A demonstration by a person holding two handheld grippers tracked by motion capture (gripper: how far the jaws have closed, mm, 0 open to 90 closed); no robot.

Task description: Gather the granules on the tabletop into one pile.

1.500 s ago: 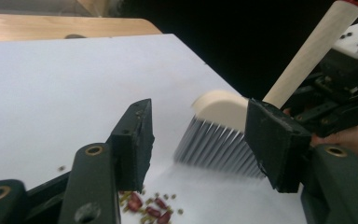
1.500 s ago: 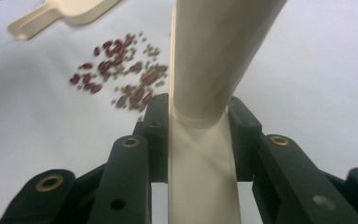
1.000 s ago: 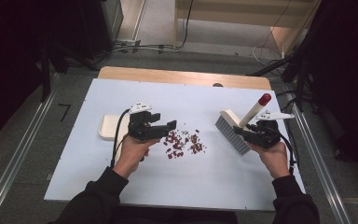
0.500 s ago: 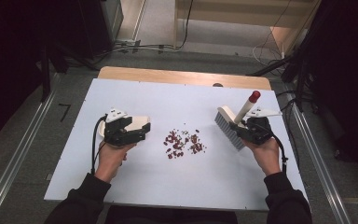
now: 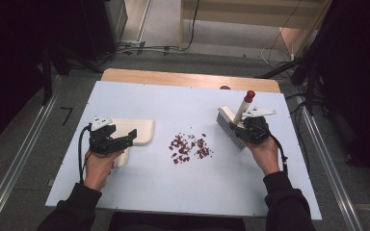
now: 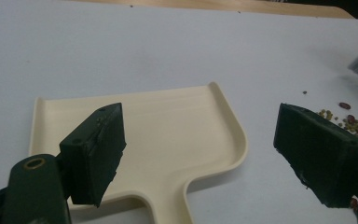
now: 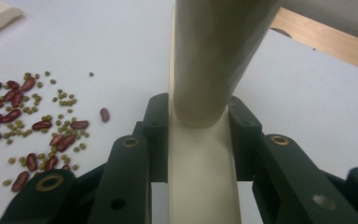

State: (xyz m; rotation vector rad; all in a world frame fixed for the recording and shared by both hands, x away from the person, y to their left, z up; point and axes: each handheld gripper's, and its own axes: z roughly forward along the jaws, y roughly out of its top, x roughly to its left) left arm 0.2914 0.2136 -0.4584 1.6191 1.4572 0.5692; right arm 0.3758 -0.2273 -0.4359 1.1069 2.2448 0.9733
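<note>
A cream dustpan point(image 5: 142, 130) lies flat on the white table point(image 5: 183, 101) at the left, its short handle point(image 6: 168, 200) pointing toward me. My left gripper point(image 5: 127, 138) hovers low over the pan's near part. Its jaws have just been opening and stand wide apart point(image 6: 200, 135), with the pan below them and nothing gripped. A pile of red beans and small green beans point(image 5: 189, 148) lies mid-table. My right gripper point(image 5: 243, 127) is shut on a cream brush point(image 5: 229, 125) with grey bristles and a red-capped handle, held tilted just right of the beans. Both jaws press the brush point(image 7: 200, 154).
The table's wooden far edge point(image 5: 188, 79) runs across the back. Metal rails point(image 5: 24, 159) flank the table on both sides. Cables lie on the floor behind. Stray beans point(image 7: 103, 114) sit apart from the pile.
My left gripper has swung left from beside the beans to over the dustpan, and its jaws have widened. The right gripper has shifted slightly left, and the brush handle now stands more upright.
</note>
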